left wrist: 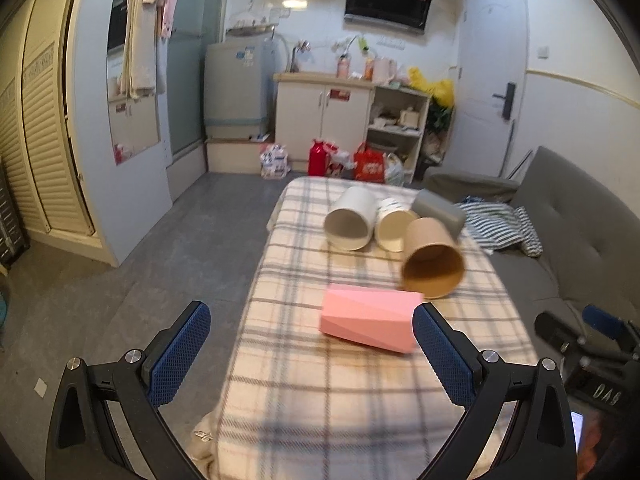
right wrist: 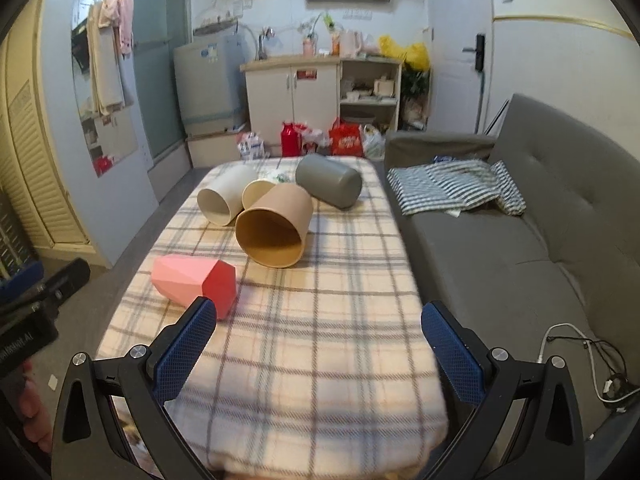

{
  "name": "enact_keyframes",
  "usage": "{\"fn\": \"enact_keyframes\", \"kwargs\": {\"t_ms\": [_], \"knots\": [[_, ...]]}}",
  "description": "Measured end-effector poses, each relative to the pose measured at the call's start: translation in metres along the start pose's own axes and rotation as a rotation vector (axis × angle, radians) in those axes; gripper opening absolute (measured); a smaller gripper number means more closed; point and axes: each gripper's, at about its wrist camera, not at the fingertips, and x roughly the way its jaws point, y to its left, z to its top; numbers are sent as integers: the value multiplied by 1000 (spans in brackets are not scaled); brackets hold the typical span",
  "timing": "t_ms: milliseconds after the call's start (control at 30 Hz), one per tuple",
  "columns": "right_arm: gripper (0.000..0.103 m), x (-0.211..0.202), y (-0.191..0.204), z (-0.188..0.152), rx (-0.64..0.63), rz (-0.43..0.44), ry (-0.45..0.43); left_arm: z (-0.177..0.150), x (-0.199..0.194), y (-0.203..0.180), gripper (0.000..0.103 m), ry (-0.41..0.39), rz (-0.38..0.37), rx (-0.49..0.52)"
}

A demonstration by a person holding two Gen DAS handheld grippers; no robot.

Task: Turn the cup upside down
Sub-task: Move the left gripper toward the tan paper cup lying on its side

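Several cups lie on their sides on a plaid-covered table (left wrist: 320,392) (right wrist: 320,344). Nearest is a pink faceted cup (left wrist: 370,320) (right wrist: 192,280), mouth pointing right. Behind it lie a tan cup (left wrist: 432,258) (right wrist: 276,224), a white cup (left wrist: 352,218) (right wrist: 224,198), a cream cup (left wrist: 394,224) (right wrist: 256,192) and a grey cup (left wrist: 438,208) (right wrist: 328,180). My left gripper (left wrist: 312,356) is open and empty, just short of the pink cup. My right gripper (right wrist: 320,344) is open and empty over the table's near part, right of the pink cup.
A grey sofa (right wrist: 520,248) with a striped cloth (right wrist: 456,188) runs along the table's right side. The floor (left wrist: 140,280) lies to the left. Cabinets, a washing machine and bags (right wrist: 344,138) stand beyond the far end. A white cable (right wrist: 576,344) lies on the floor by the sofa.
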Motion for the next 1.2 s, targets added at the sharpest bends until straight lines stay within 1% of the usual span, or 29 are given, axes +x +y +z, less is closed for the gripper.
{"fn": "enact_keyframes", "kwargs": {"t_ms": [133, 333, 533, 633, 700, 833, 1000, 1200], "knots": [[103, 43, 10, 32, 20, 20, 46, 13, 36, 14, 103, 56, 27, -11], [103, 107, 26, 67, 62, 55, 95, 27, 85, 28, 103, 116, 56, -43], [103, 161, 38, 72, 69, 55, 175, 27, 114, 31, 103, 153, 54, -56], [103, 176, 39, 68, 69, 44, 203, 24, 121, 31, 103, 174, 45, -62], [101, 183, 36, 67, 81, 43, 226, 22, 123, 30, 103, 187, 39, -58], [89, 187, 33, 66, 94, 86, 258, 21, 120, 29, 103, 191, 46, -48], [87, 162, 30, 66, 51, 80, 222, 28, 105, 29, 103, 174, 55, -61], [86, 111, 21, 57, 16, 81, 184, 32, 68, 23, 103, 130, 60, -55]]}}
